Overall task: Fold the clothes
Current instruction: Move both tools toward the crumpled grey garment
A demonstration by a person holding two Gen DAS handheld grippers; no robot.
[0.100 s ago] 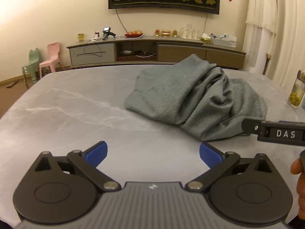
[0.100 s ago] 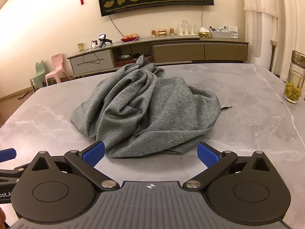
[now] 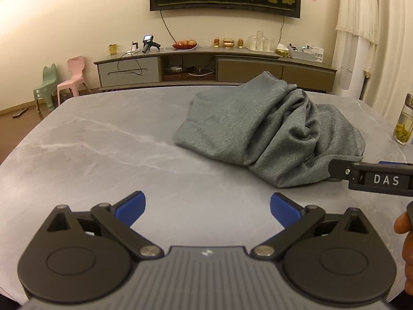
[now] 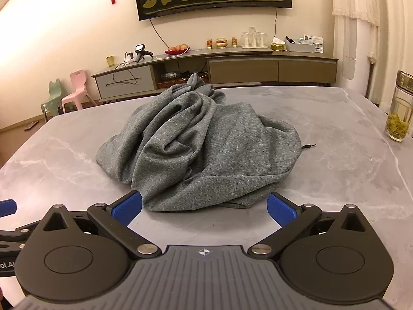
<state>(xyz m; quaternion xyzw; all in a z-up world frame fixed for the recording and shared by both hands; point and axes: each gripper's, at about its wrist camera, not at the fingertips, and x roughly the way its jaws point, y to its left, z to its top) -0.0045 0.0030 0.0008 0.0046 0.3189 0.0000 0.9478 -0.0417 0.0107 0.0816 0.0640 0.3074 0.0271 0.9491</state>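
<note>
A grey garment (image 4: pixel 204 152) lies in a crumpled heap on a grey marble table (image 3: pixel 90 160), right of centre in the left wrist view and dead ahead in the right wrist view. Its near edge sags to the tabletop in thick rolled folds; a thin dark cord end (image 4: pixel 309 146) pokes out from its right side onto bare stone.

The left gripper (image 3: pixel 207 206) hovers over open table, its blue pads spread wide and nothing between them; the garment is ahead and to its right, apart from it. The right gripper (image 4: pixel 204 206) also stands spread wide, empty, with the heap's near hem just beyond its fingertips; the left pad (image 4: pixel 126 206) looks close to the cloth, though contact cannot be told.

The table is broad and bare to the left of the heap, with free room in front too. A glass bottle (image 4: pixel 398 108) of yellow-green liquid stands near the right edge, well apart from the garment.
</note>
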